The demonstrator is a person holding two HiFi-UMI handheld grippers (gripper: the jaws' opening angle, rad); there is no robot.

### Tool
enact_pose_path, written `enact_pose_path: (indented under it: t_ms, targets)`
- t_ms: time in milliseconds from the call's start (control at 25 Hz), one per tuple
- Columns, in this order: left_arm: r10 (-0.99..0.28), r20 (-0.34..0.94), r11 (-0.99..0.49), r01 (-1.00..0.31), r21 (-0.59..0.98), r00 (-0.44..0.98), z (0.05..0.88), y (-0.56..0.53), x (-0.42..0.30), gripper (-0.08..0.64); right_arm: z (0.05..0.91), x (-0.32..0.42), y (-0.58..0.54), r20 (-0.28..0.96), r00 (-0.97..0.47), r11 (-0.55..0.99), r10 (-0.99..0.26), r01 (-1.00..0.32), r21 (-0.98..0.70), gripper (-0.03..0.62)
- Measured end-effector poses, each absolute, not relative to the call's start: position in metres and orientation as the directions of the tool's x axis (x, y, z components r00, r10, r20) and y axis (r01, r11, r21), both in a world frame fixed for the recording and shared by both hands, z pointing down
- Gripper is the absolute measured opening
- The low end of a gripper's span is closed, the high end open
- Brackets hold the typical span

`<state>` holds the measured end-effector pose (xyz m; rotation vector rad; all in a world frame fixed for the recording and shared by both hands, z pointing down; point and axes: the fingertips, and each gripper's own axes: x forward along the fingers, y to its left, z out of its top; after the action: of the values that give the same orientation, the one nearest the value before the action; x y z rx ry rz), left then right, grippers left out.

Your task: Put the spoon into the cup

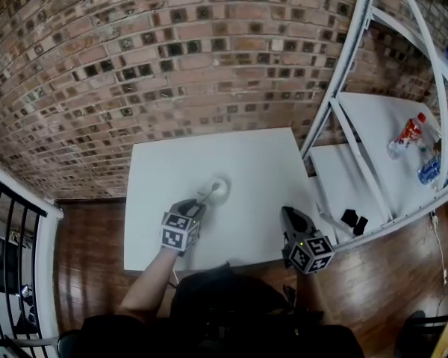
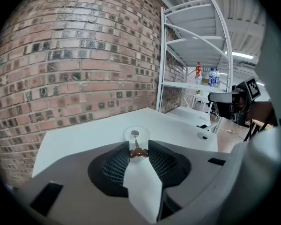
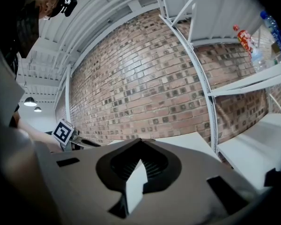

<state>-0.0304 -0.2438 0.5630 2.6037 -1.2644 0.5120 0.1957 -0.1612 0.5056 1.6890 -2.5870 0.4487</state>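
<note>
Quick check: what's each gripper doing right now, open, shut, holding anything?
Left gripper: shut on the spoon, gripped by its handle.
Right gripper: shut, nothing between its jaws.

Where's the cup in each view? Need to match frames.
Head view: cup near the middle of the white table, lower centre of the picture.
Left gripper view: cup at picture centre, just past the jaw tips.
Right gripper view: not in it.
Shared landmark: the brick wall behind the table.
</note>
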Motion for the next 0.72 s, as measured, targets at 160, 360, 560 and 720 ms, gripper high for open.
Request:
enact_pose_path:
  t_ms: [160,360,560,720]
  targets:
    - [-0.72,0.382,-0.615,-0.787,0.035,0.58,0.56,-0.252,-0.026,0.12,0.504,0.199,-0.163,0.165,-0.407,0.367,-0.898,-0.902,-0.227,0.005]
    - [-0.733,0.372,-0.598,-0.8,0.045,0.569,0.561,-0.268,-0.023,0.12,0.501,0.199,-0.169,0.156,-0.4,0.36,-0.903,-0.904,-0.233,0.005]
    - [-0.724,0.375,-0.605,-0.794,0.057,0.578,0.565,-0.276,-0.015,0.12,0.5,0.198,-0.177,0.158,-0.402,0.364,-0.902,-0.904,-0.225,0.005]
    - [-0.721,0.38,-0.602,-0.795,0.071,0.579,0.57,-0.284,-0.009,0.12,0.495,0.199,-0.178,0.144,-0.401,0.364,-0.905,-0.903,-0.23,0.005]
